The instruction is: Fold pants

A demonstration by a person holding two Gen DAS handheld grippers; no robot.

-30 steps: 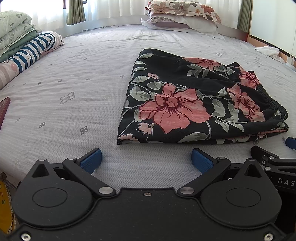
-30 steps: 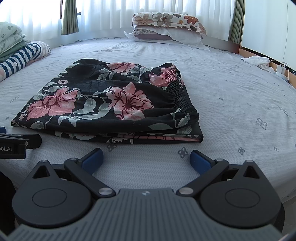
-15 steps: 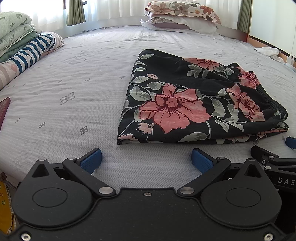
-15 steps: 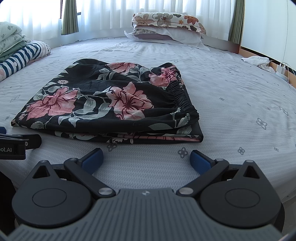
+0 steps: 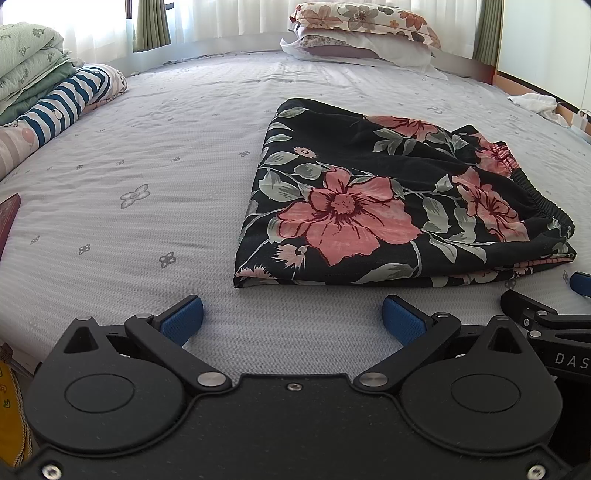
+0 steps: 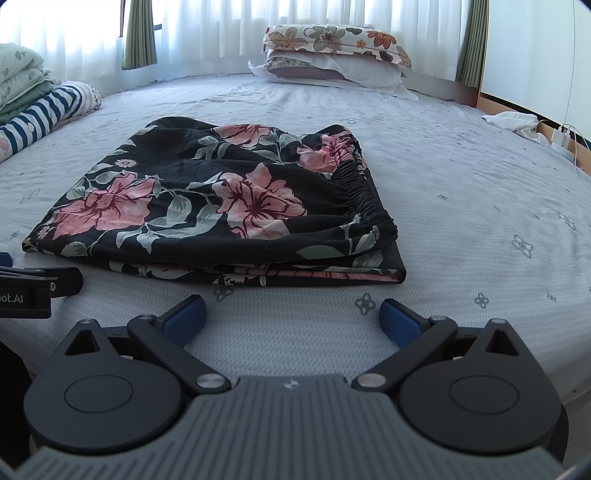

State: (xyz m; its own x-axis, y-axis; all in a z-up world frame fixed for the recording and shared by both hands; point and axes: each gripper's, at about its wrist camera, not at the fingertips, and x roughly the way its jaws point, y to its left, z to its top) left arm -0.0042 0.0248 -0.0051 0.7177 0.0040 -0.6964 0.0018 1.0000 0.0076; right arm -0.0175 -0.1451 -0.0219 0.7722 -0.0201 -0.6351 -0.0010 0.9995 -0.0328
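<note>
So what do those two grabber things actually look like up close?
Both are matte black with two round disc housings, silver pivot pins and angled link arms ending in blue-padded fingers. The left gripper has a smooth black body; the right gripper has a ribbed grey body. White lettering marks their sides. No cables or sleeves show.

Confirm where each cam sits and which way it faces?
Left wrist: on the left hand-held gripper, low at the bed's near edge, facing the pillows; own open blue fingers show, right hand-held gripper intrudes at right.
Right wrist: on the right hand-held gripper, same heading; own open fingers show, the left one at the left edge.
Shared: folded floral pants, pillows, striped bedding.
</note>
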